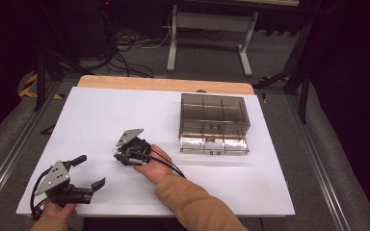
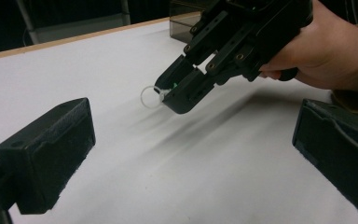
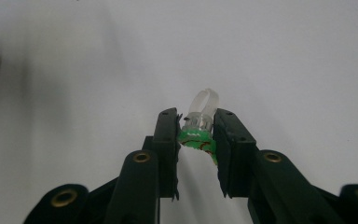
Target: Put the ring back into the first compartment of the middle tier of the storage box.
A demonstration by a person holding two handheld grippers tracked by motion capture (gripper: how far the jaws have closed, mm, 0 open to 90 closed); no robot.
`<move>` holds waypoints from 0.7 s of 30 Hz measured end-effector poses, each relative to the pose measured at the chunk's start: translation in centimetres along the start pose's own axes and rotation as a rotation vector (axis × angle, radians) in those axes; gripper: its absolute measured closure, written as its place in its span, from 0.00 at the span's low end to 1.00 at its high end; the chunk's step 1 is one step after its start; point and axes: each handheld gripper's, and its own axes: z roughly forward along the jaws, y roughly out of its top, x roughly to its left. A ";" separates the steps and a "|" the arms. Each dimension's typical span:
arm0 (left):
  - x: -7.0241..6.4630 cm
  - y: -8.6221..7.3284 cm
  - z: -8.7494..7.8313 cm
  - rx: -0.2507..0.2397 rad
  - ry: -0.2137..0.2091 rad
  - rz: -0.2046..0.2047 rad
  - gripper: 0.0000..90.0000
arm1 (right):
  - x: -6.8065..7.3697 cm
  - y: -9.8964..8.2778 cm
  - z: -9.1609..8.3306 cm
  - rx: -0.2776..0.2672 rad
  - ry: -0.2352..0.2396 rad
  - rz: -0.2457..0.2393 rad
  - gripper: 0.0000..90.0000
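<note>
Near the middle of the white tabletop (image 1: 101, 120), your right gripper (image 3: 196, 133) has its two black jaws clenched on a small toy ring with a clear plastic band and a green top (image 3: 199, 126); the green part sits pinched between the pads, the clear loop pokes out past the tips. Seen from your left gripper's camera, the ring (image 2: 151, 96) hangs at the tip of that gripper, just above the board. Your left gripper (image 1: 87, 174) rests at the near left corner, jaws spread wide with nothing between them. Judged step: pickup made, carry about to begin. The smoky transparent plastic compartment box (image 1: 214, 122) stands well apart to the right, so the next move likely calls for a steady lift and travel over it, then a release into one cell; which cell, you cannot tell. Grip is narrow, so the ring may twist. No readable writing, brand or label on any item.
</note>
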 end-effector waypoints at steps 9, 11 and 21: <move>0.0 0.0 0.0 -0.005 0.000 0.003 0.00 | -0.3 0.0 -1.8 -0.013 0.000 -0.001 0.79; 0.0 0.0 0.0 -0.003 0.001 -0.001 0.00 | -0.5 0.0 -2.2 -0.019 0.000 0.004 0.79; 0.0 0.0 0.0 0.000 0.001 0.001 0.00 | -0.8 -0.2 -4.1 -0.019 -0.008 -0.003 0.79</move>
